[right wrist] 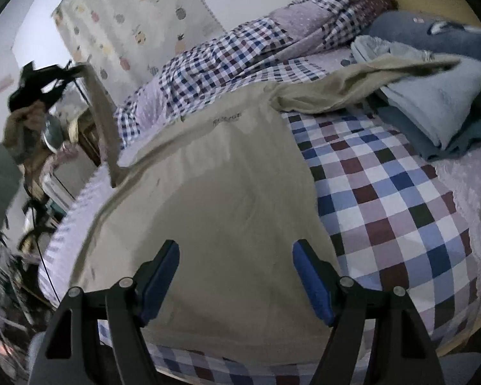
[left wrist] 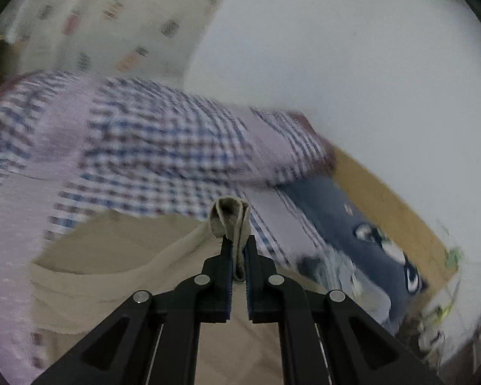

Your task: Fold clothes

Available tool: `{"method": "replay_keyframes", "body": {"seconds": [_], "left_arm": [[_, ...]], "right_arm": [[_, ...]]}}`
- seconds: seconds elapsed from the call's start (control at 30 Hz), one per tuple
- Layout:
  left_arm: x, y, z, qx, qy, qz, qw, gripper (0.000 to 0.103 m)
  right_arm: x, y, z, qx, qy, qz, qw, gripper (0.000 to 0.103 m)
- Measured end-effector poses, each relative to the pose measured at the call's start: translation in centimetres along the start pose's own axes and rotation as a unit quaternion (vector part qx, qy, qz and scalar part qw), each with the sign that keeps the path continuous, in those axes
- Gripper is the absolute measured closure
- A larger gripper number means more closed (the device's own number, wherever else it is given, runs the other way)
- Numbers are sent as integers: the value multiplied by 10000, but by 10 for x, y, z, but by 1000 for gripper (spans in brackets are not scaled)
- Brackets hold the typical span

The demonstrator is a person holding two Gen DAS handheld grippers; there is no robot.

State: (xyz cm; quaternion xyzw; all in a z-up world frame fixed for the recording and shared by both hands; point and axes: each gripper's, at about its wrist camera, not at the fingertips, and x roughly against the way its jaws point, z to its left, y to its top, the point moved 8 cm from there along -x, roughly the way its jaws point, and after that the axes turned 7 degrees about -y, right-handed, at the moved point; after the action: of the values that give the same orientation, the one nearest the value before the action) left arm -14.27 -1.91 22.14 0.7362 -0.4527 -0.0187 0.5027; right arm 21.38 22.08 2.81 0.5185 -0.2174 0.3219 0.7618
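Observation:
A beige garment (right wrist: 227,179) lies spread on the checked bedspread (right wrist: 400,192), one sleeve stretching right toward a pile of laundry. Its other sleeve (right wrist: 102,118) is lifted off the bed's left edge by my left gripper (right wrist: 48,77), seen small at the far left. In the left wrist view my left gripper (left wrist: 238,247) is shut on a bunched fold of the beige garment (left wrist: 231,218), which hangs below it. My right gripper (right wrist: 235,256) is open just above the garment's near hem, with nothing between its blue pads.
A checked quilt (right wrist: 234,51) is bunched at the bed's far side. Folded grey-blue towels (right wrist: 433,102) and a dark blue garment (right wrist: 433,35) sit at the right. A patterned curtain (right wrist: 134,16) hangs on the wall. Clutter (right wrist: 22,224) crowds the floor left of the bed.

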Motion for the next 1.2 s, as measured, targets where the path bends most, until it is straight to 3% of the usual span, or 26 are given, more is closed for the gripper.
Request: {"method": "replay_keyframes", "body": {"seconds": [0.2, 0.33, 0.37, 0.43, 0.47, 0.5, 0.57, 0.7, 0.83, 0.93, 1.0, 1.1, 1.2], "left_arm": [[-122, -70, -41, -113, 30, 943, 9955, 98], [-185, -117, -40, 67, 333, 1633, 9860, 94], [-197, -129, -37, 191, 317, 1806, 9829, 90], [-207, -149, -35, 449, 151, 2044, 9777, 71], [-208, -155, -35, 579, 27, 2083, 9763, 48], [-204, -157, -36, 659, -91, 2025, 9770, 27], [-191, -158, -37, 824, -339, 1852, 9787, 18], [-144, -153, -30, 1278, -871, 1434, 9775, 18], [-70, -152, 0, 1265, -742, 776, 9861, 17], [-9, -157, 40, 1053, -43, 314, 9939, 17], [32, -161, 73, 956, 592, -14, 9937, 17], [81, -170, 123, 1108, 1308, -542, 9837, 17], [112, -185, 177, 1654, 1645, -974, 9675, 17]], "right_arm": [[5, 10, -23, -609, 268, 27, 9978, 26], [6, 12, -31, -819, 387, 87, 9958, 26], [6, 12, -32, -851, 414, 102, 9955, 26], [7, 13, -32, -820, 457, 105, 9955, 26], [8, 13, -31, -801, 470, 106, 9956, 26], [8, 13, -32, -784, 476, 113, 9957, 26], [7, 12, -32, -757, 480, 141, 9959, 26], [5, 11, -34, -769, 480, 197, 9957, 26], [3, 9, -36, -747, 444, 196, 9960, 26], [0, 7, -36, -622, 358, 251, 9971, 26], [-1, 9, -32, -454, 292, 271, 9982, 26], [-4, 19, -15, -24, 175, 264, 9995, 26], [-7, 30, 1, 406, 58, 257, 9988, 26]]}}
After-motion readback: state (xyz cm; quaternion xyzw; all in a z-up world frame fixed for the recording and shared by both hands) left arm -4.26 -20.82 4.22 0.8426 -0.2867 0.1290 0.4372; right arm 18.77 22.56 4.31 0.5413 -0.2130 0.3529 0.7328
